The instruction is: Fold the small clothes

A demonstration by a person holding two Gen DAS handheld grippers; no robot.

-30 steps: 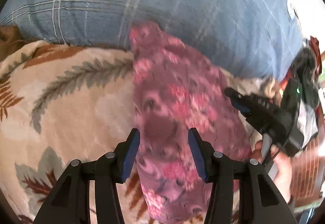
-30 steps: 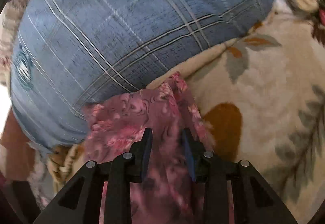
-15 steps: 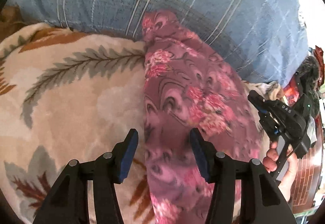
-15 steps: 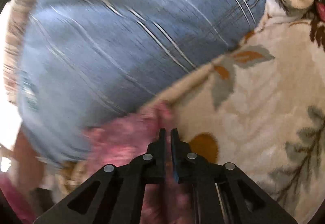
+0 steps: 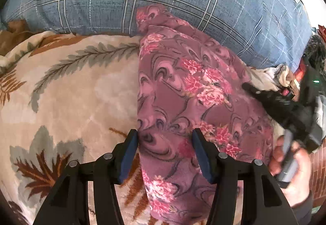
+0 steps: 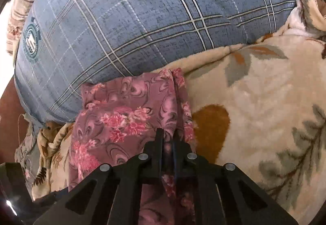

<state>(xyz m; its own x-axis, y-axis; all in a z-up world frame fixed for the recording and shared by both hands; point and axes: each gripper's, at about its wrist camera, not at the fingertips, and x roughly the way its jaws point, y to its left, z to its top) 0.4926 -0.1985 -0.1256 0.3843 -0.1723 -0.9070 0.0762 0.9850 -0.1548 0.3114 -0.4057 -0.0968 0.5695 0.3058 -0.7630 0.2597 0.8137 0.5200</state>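
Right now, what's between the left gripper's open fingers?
In the left wrist view, the left gripper straddles the left edge of the mauve floral-print garment; beside that edge, a sliver of cream leaf-patterned fleece blanket.

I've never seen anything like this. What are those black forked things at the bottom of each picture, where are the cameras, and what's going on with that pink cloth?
No robot here: a person holds a hand-operated pincer in each hand, with a wide-angle camera looking along its two fingers. One picture comes from the left gripper, whose fingers stand open over a pink flowered garment. The other comes from the right gripper, whose fingers are pressed together on a gathered fold of that garment. The left view also shows the right tool in the person's hand. The garment lies on a cream leaf-patterned blanket, its far end against a blue checked pillow.
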